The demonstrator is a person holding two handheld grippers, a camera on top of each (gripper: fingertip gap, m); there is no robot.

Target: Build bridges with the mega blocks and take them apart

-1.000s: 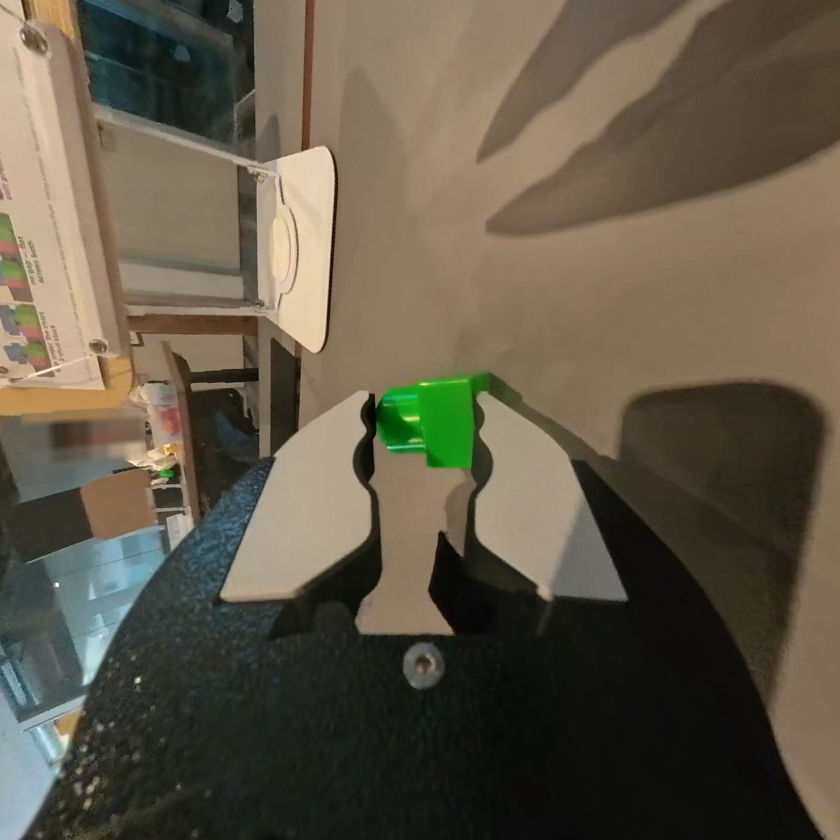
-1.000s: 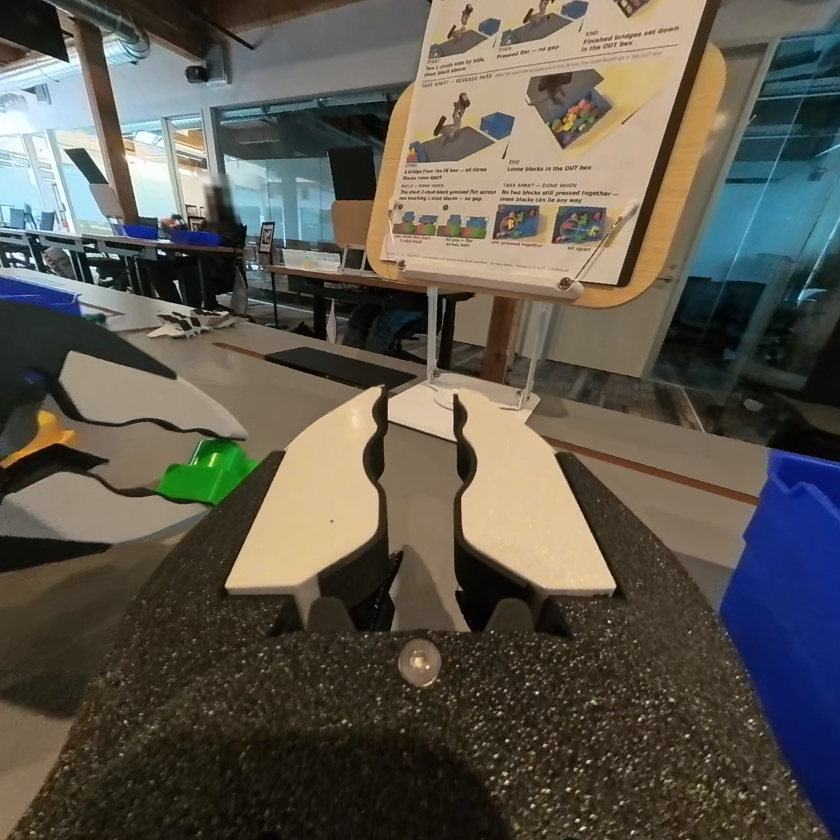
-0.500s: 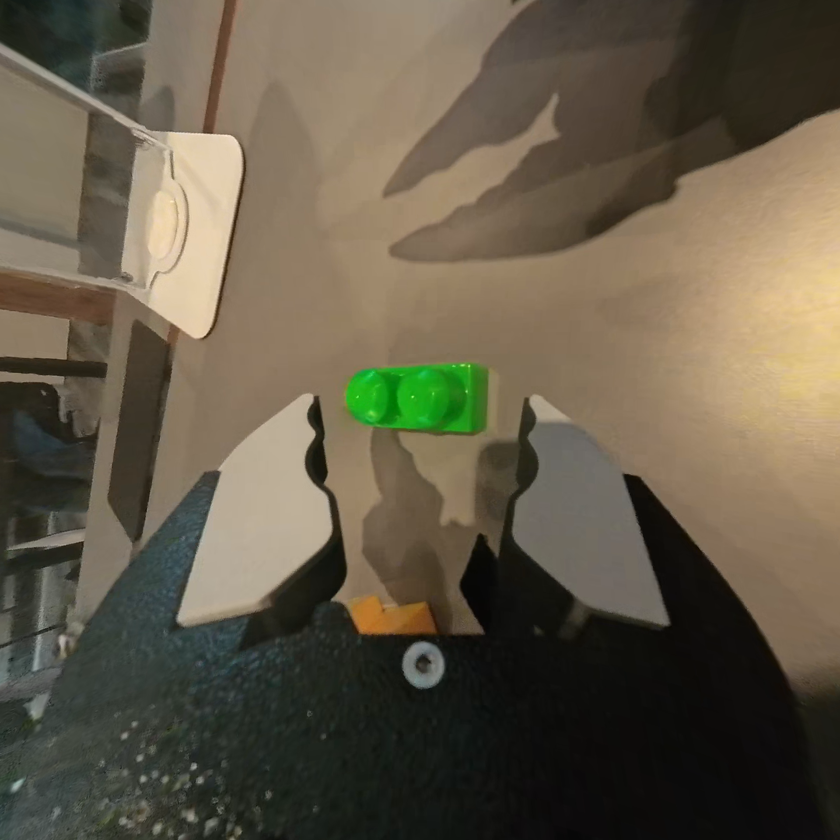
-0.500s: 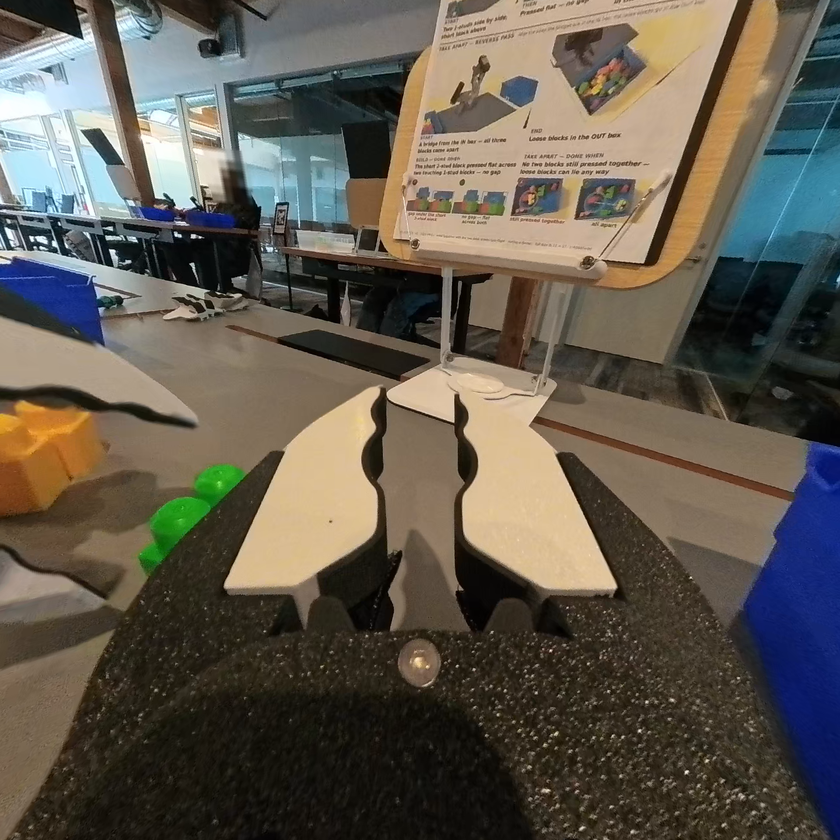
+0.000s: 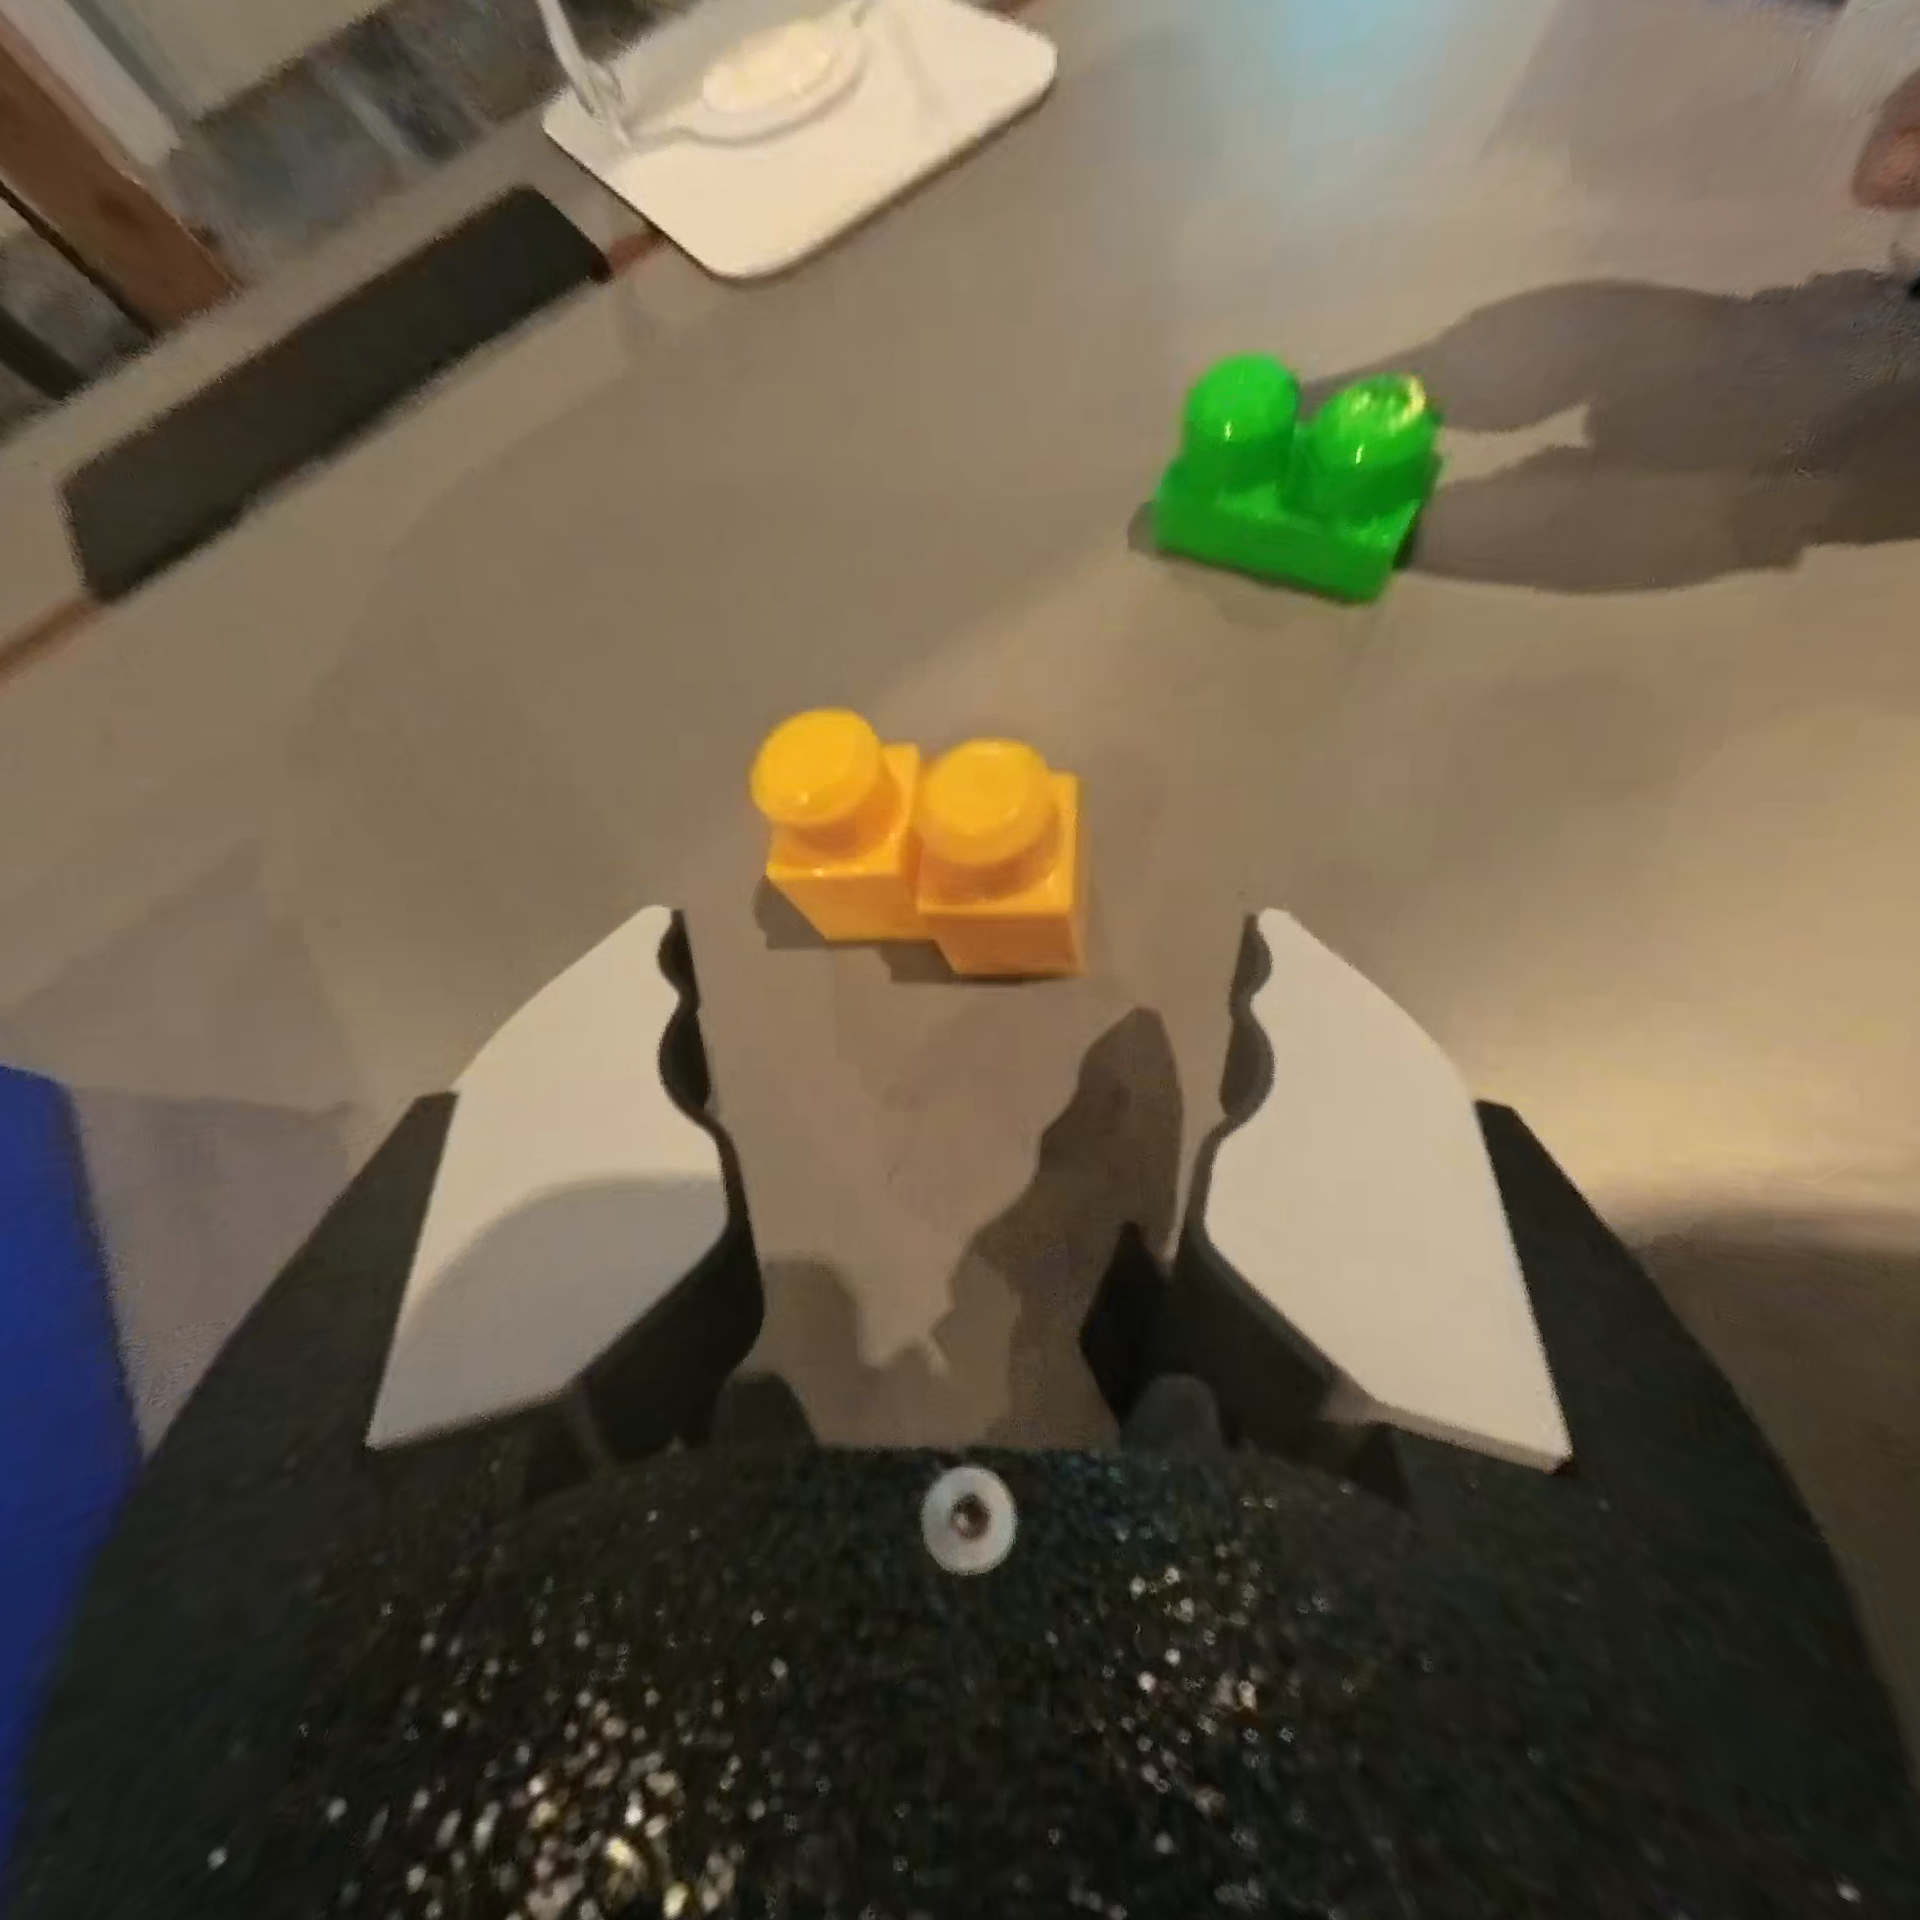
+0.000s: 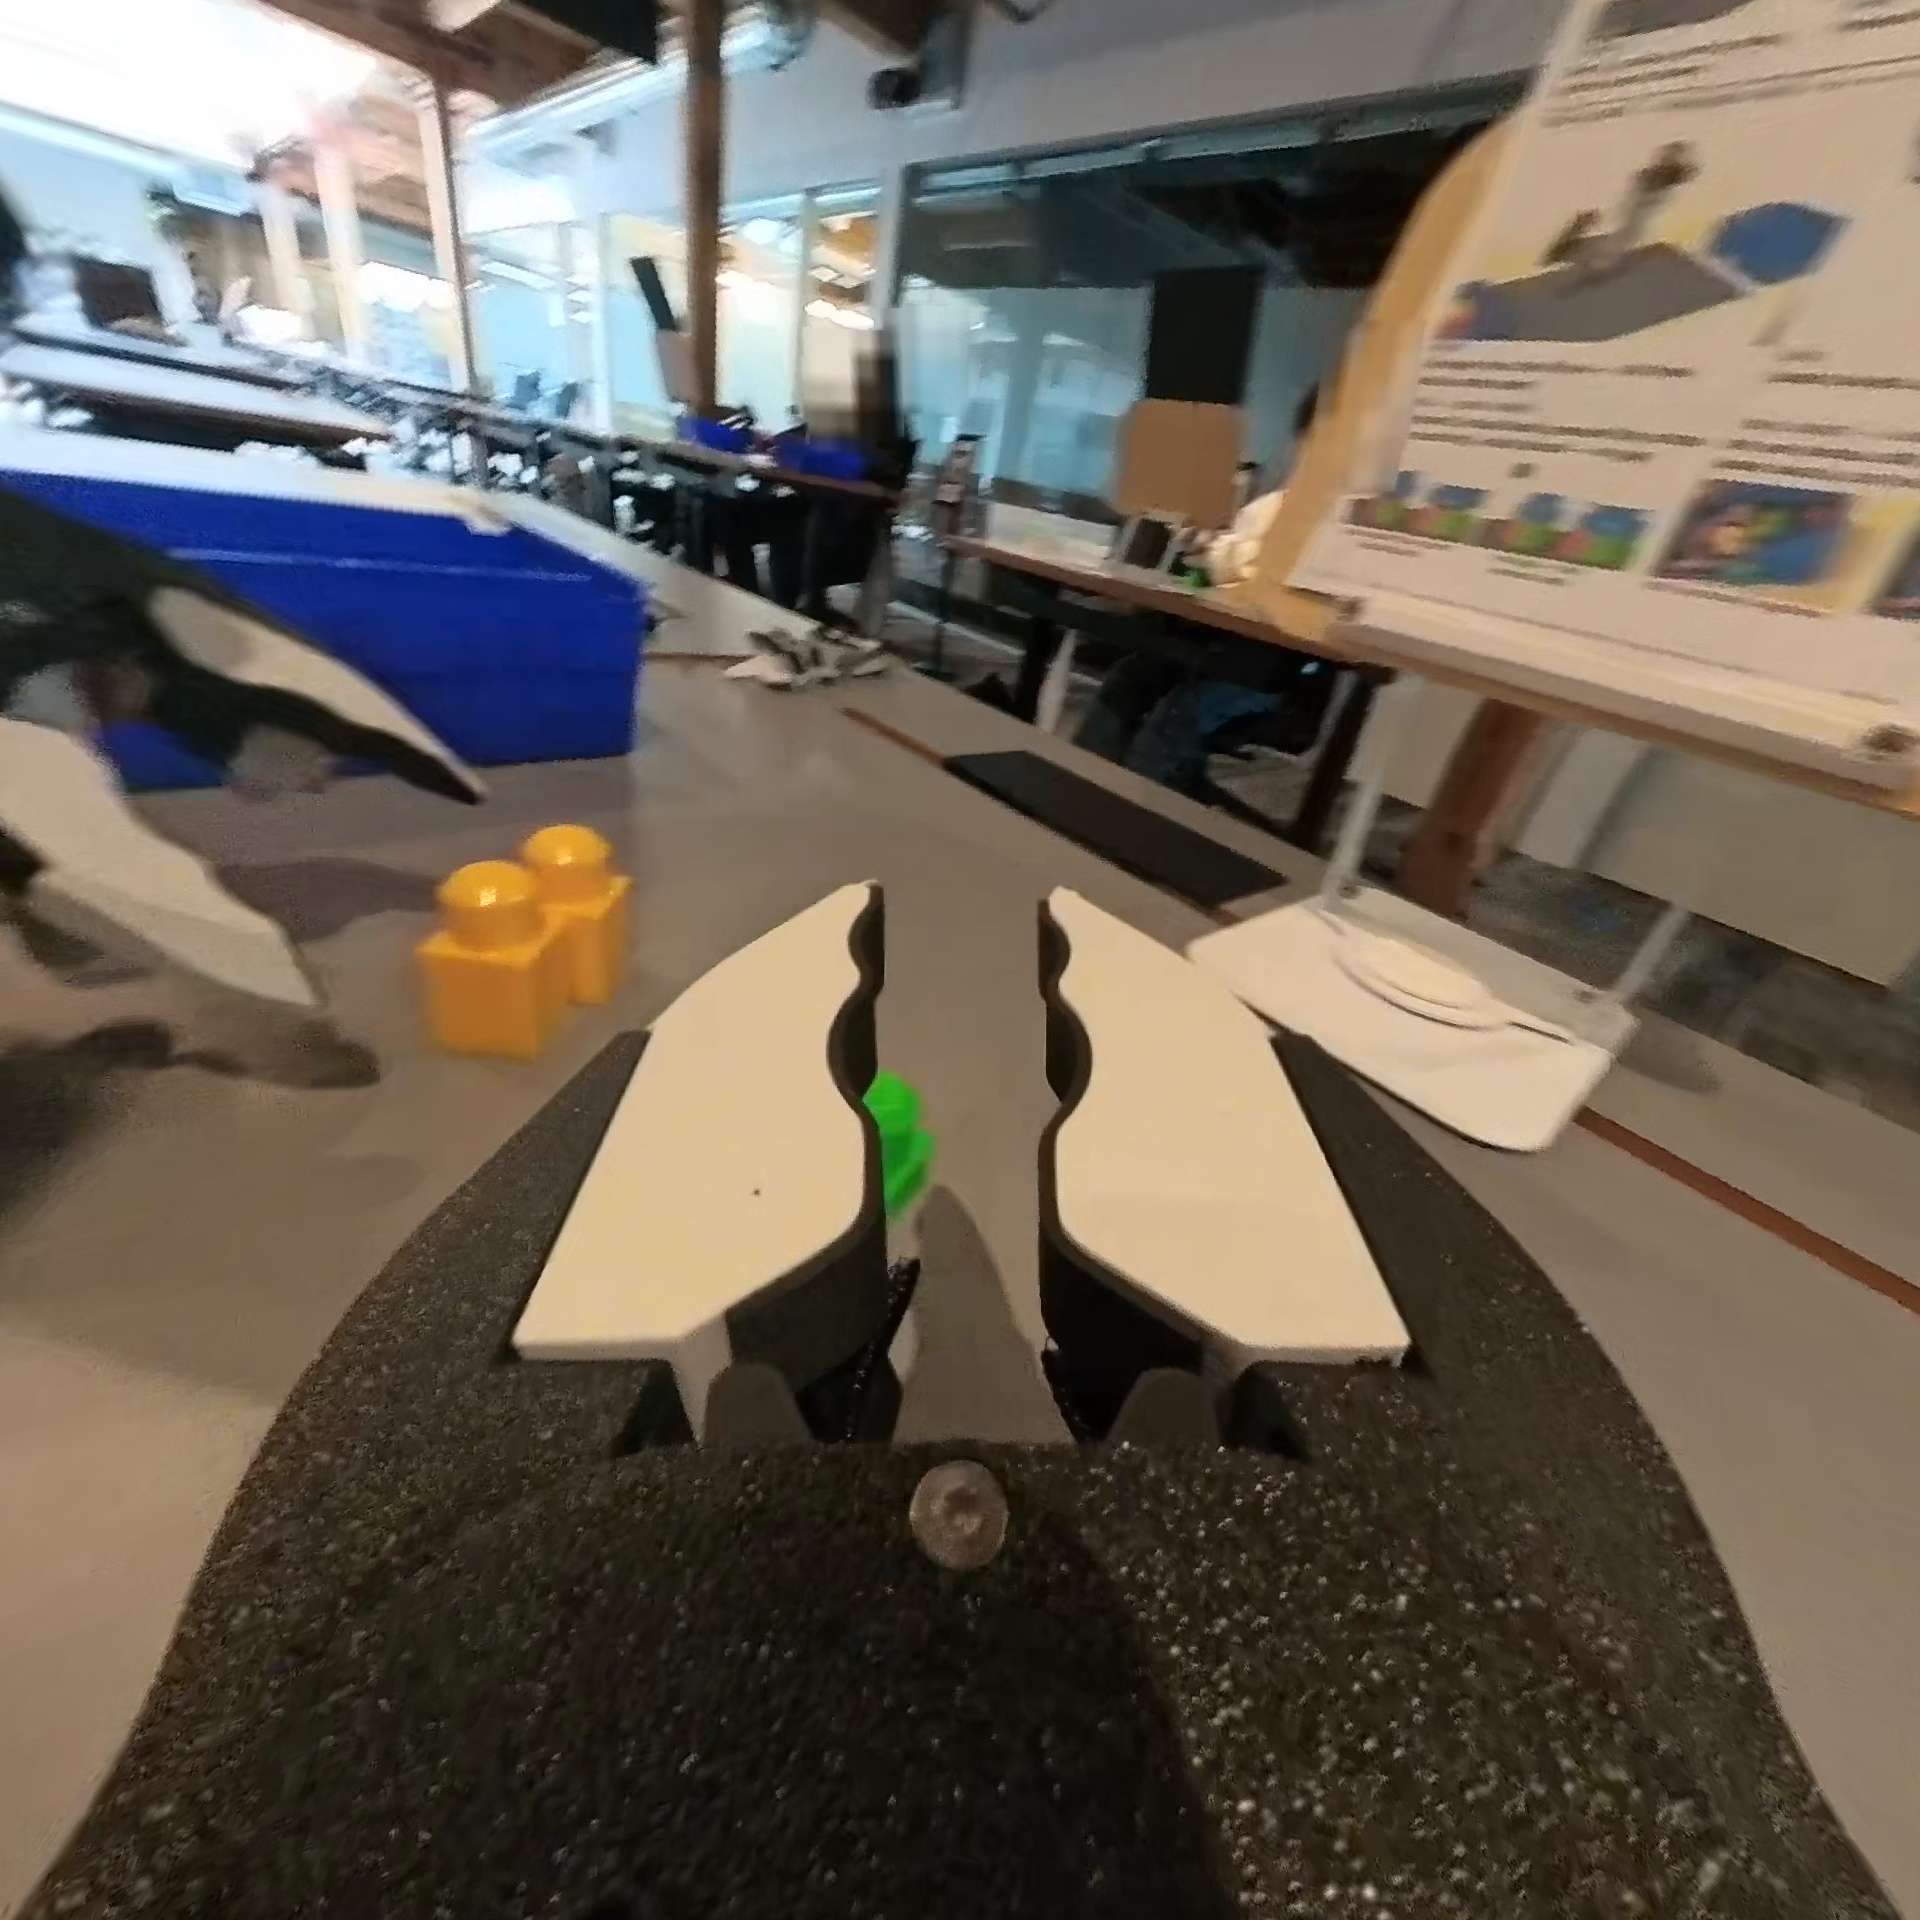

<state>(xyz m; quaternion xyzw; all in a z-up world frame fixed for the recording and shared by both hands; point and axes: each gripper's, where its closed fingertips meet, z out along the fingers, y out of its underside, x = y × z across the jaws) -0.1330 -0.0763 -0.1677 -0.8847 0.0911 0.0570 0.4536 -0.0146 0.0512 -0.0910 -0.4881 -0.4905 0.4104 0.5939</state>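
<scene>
Between the fingers of the left gripper (image 5: 961, 935), spread wide and holding nothing, lies bare table (image 5: 1558, 831); just beyond the tips stand 2 orange blocks (image 5: 920, 857), each with 1 stud, touching side by side with 1 set slightly behind the other. The green block (image 5: 1299, 488), a low piece with 2 studs, sits apart from them, farther off and toward the right. The right gripper (image 6: 961, 914) has its fingers parted by a narrow gap and empty; the green block shows only as a sliver below and between them, mostly hidden by the left finger. Outward in the right wrist view are the orange pair, the left gripper's fingers (image 6: 156, 883), a blue bin (image 6: 416, 613), the white base of a sign stand (image 6: 1455, 1049) and a black strip (image 6: 1112, 821). Judgement: the bridge is not yet assembled. Risks: the narrow right opening may push the green block rather than straddle it; the stagger between the orange blocks may stop the green piece seating flat; a bump from the left fingers may separate the pair.
</scene>
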